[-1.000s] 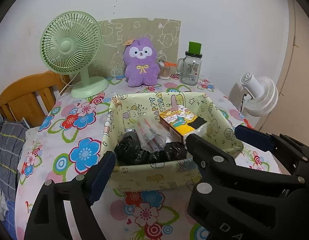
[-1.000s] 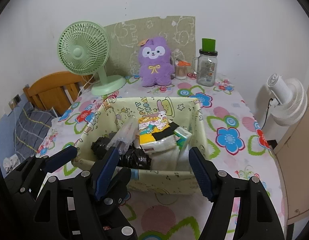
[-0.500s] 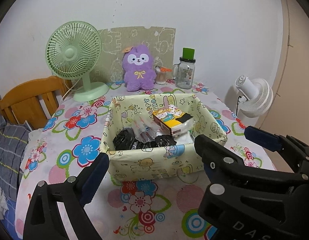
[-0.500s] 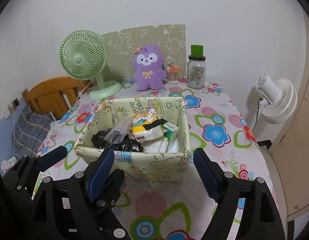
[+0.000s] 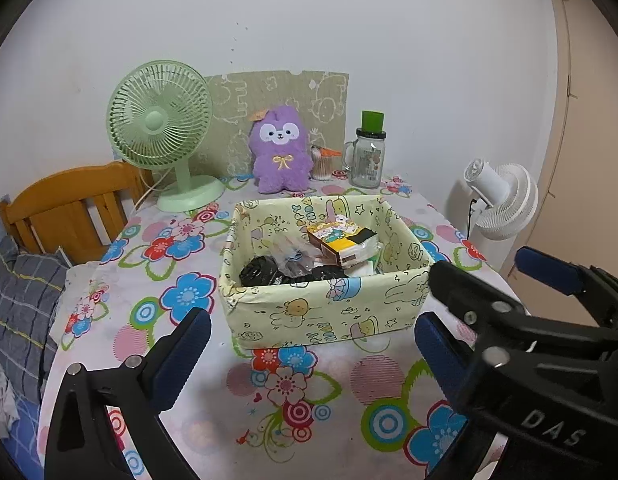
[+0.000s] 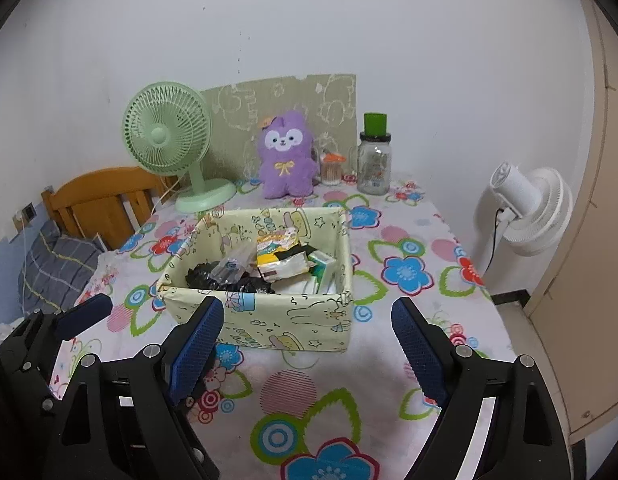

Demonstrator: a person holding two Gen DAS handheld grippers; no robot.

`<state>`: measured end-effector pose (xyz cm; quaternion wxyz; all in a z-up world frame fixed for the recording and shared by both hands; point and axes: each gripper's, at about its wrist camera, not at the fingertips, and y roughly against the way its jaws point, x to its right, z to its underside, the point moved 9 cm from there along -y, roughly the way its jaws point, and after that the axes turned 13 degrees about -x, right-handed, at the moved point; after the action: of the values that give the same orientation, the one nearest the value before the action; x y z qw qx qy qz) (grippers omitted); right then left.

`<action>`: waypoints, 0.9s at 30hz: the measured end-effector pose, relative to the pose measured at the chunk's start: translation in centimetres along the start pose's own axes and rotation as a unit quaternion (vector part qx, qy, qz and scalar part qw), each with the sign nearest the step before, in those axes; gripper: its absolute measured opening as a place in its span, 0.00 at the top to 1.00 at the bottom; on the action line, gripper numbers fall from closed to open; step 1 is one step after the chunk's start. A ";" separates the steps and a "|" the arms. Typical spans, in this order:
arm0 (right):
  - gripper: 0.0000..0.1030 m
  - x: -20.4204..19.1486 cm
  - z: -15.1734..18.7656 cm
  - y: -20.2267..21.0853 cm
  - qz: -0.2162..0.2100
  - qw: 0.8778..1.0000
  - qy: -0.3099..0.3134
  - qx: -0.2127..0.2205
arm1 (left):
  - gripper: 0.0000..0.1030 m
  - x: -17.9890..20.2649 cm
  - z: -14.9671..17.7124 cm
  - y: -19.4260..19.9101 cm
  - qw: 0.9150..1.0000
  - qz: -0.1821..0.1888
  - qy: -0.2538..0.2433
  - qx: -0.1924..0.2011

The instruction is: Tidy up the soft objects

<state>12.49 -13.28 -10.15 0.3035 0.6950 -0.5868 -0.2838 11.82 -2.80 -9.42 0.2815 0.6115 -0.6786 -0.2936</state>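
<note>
A pale yellow cartoon-print fabric box [image 5: 329,312] [image 6: 269,320] stands mid-table. It holds a black bundle [image 5: 261,272], a clear plastic packet [image 5: 293,258] and a colourful tissue pack [image 5: 341,240]. A purple plush toy [image 5: 281,152] [image 6: 285,156] sits upright against the back wall. My left gripper [image 5: 309,354] hovers in front of the box, jaws opening, with nothing between them. My right gripper [image 6: 307,346] is beside it on the right, jaws also opening and empty. Neither touches the box.
A green desk fan [image 5: 161,120] stands at the back left. A glass jar with a green lid [image 5: 367,156] and a small orange-lidded pot [image 5: 323,160] are beside the plush. Off the table are a white fan [image 5: 501,200] right, a wooden bed frame [image 5: 69,204] and grey bedding [image 5: 21,304] left.
Both grippers have drawn back from the box and slightly up, so the box looks smaller and farther. Both pairs of jaws stand wider than before.
</note>
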 end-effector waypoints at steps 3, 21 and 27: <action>0.14 0.3 0.3 1.1 0.004 1.000 -0.003 0.011 | 0.00 -0.3 0.3 0.7 1.000 -0.001 0.004 0.004; 0.09 2.2 0.6 5.1 0.015 0.998 -0.020 0.055 | 0.00 -0.6 0.0 4.6 0.999 -0.015 0.005 0.043; 0.08 2.7 0.1 5.6 0.019 0.998 -0.021 0.064 | 0.00 -0.5 -0.5 5.1 0.998 -0.013 0.000 0.054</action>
<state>9.20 -16.67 -6.05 0.2514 0.6960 -0.6227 -0.2542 8.85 -1.94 -5.34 0.2446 0.6349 -0.6852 -0.2601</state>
